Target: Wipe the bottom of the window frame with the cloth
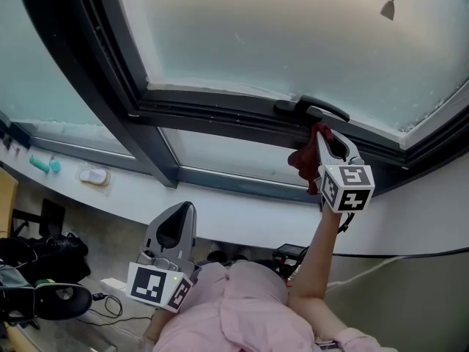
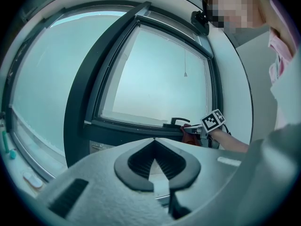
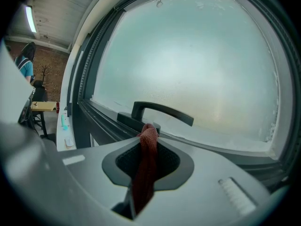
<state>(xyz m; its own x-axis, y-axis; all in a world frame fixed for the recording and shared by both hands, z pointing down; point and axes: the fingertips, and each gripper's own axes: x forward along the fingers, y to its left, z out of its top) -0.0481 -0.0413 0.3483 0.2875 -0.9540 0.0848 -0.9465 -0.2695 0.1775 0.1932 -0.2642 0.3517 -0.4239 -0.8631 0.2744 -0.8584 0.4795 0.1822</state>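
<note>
Right gripper view: my right hand-held gripper [image 3: 148,136] clamps red cloth [image 3: 143,173] near window handle [image 3: 162,111]. Likely soft, limp; bunched hold suits. Left hand-held gripper [image 2: 153,141] closed, empty.

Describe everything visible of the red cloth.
The cloth is dark red with a ribbed, knitted look. It is bunched into a narrow fold, pinched between the tongs of the right gripper, its top poking past their tips. Its loose part hangs crumpled beside the gripper. It sits at the dark window frame, just under the black handle; whether it touches is unclear.
</note>
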